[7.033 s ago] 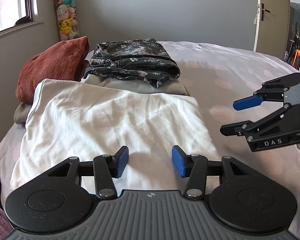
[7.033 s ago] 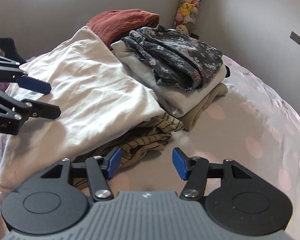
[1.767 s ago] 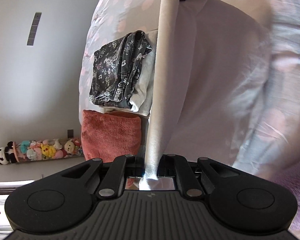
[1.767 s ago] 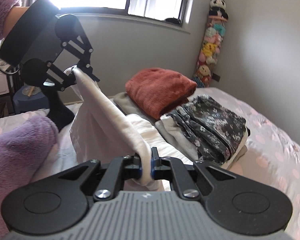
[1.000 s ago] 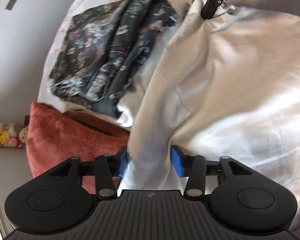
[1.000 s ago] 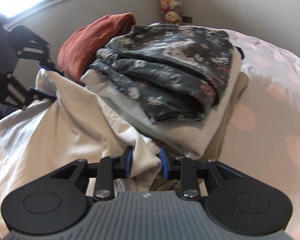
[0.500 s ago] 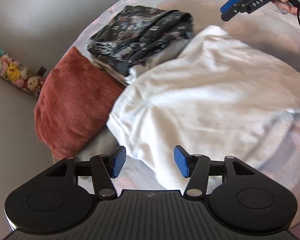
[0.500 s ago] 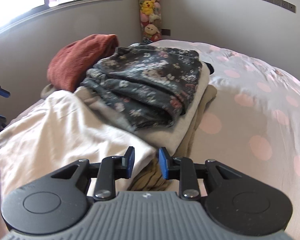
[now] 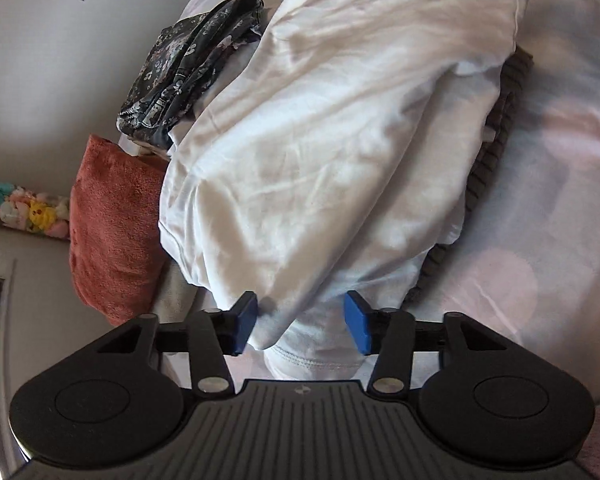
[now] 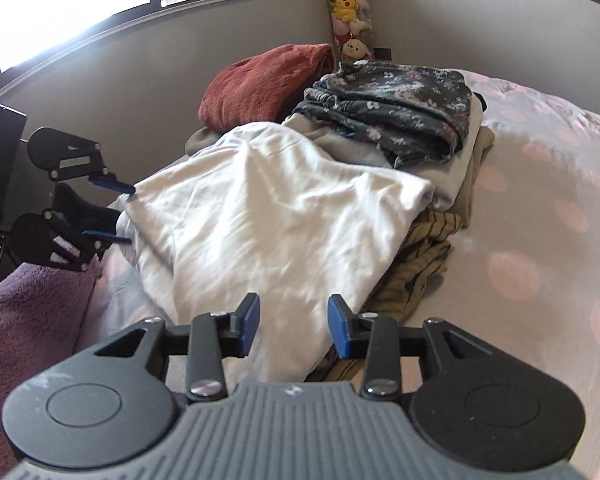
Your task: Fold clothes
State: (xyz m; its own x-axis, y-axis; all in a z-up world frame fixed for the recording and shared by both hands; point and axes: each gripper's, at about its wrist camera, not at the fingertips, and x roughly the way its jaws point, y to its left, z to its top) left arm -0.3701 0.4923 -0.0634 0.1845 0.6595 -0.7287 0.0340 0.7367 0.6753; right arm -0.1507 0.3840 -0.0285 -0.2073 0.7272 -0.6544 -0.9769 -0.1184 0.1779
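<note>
A white garment (image 9: 320, 140) lies folded over on the bed, on top of a striped olive garment (image 10: 424, 256). My left gripper (image 9: 300, 322) is open at one end of it, and a corner of the white cloth lies loose between the blue pads. The right wrist view shows that same left gripper (image 10: 116, 210) open at the garment's (image 10: 268, 232) far left edge. My right gripper (image 10: 294, 324) is open just above the cloth's near edge, holding nothing.
A stack topped by a dark floral garment (image 10: 396, 104) sits behind the white one, with a rust-red towel (image 10: 260, 84) beside it. The pink-spotted bedspread (image 10: 540, 208) stretches to the right. A purple fleece sleeve (image 10: 28, 312) is at the left. Plush toys (image 10: 346, 4) hang in the corner.
Both grippers, earlier shut on the lifted white garment, have laid it down folded and let go. The right jaws have opened wider and both grippers now sit at its edges.
</note>
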